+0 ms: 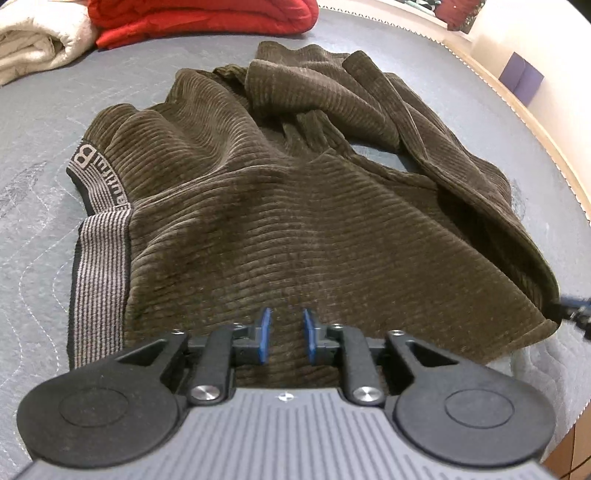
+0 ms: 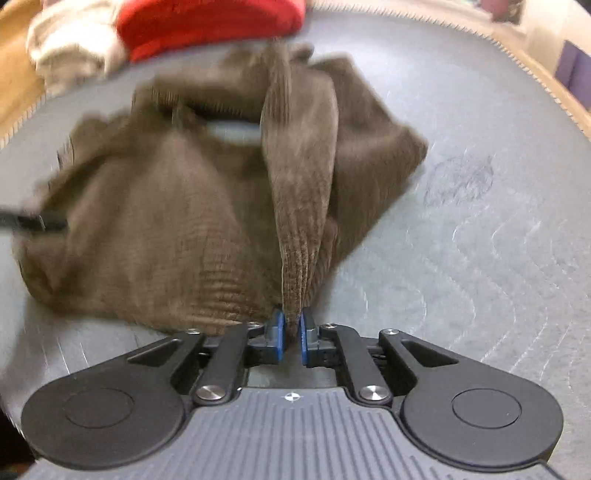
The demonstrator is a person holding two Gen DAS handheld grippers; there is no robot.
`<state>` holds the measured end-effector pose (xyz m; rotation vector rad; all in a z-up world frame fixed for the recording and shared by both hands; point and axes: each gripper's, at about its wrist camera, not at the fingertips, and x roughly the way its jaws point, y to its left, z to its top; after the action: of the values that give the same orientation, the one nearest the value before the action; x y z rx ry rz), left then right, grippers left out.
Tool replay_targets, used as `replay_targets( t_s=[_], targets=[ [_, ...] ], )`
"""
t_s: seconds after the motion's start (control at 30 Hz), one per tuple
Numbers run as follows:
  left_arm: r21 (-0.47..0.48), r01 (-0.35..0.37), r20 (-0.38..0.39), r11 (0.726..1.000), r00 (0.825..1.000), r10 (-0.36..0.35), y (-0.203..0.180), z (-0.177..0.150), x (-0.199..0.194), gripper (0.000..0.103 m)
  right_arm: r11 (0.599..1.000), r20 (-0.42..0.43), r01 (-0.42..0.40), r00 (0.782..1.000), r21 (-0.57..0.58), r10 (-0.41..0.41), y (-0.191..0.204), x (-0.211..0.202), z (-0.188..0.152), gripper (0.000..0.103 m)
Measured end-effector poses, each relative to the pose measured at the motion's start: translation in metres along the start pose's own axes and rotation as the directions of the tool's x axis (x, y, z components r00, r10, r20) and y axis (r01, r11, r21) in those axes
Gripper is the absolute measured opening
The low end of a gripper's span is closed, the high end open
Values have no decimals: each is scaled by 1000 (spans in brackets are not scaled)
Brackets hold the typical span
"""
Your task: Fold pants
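Brown corduroy pants point(image 1: 288, 206) lie crumpled on a grey quilted surface point(image 1: 33, 155), with the striped waistband point(image 1: 99, 258) at the left. My left gripper point(image 1: 287, 332) hovers over the near part of the pants, its blue pads apart and the cloth lying flat below them. In the right wrist view the pants point(image 2: 177, 221) are blurred. There my right gripper point(image 2: 291, 332) is shut on a raised ridge of the cloth point(image 2: 301, 206) that stretches away from the pads. The right gripper point(image 1: 576, 314) also shows at the pants' right corner, and the left gripper point(image 2: 33, 221) at the far left.
A folded red cloth point(image 1: 199, 18) and a cream cloth point(image 1: 37, 40) lie at the far end of the surface. A beige trimmed edge point(image 1: 517, 110) runs along the right side, with a purple box point(image 1: 521, 77) beyond it.
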<state>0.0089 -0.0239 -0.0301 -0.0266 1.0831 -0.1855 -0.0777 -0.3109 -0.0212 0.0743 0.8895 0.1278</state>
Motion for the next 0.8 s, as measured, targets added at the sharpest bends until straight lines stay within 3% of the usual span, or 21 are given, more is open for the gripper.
replay_targets(
  t_s=[0.07,0.13,0.27,0.43,0.7,0.8],
  targets=[
    [-1,-4,1,1000,1000,4,-3,1,3,29,998,71,49,996,44,-53,0,-5,10,57],
    [-6,-7,4,1000,1000,7,-5,4,6,31,990,160,125,978,61,-133,4,-7,22,66],
    [-5,-19,2,1000,1000,19,-7,7,13,42,973,232,217,945,73,-228,11,13,43,71],
    [4,-22,-24,1000,999,22,-1,8,24,50,962,138,270,952,48,-274,33,67,65,71],
    [-19,-7,-44,1000,999,7,11,16,31,55,951,110,305,948,-52,-298,69,106,85,74],
    [-23,-2,-48,1000,999,1,16,18,30,58,947,98,317,945,-57,-311,70,113,88,86]
  ],
)
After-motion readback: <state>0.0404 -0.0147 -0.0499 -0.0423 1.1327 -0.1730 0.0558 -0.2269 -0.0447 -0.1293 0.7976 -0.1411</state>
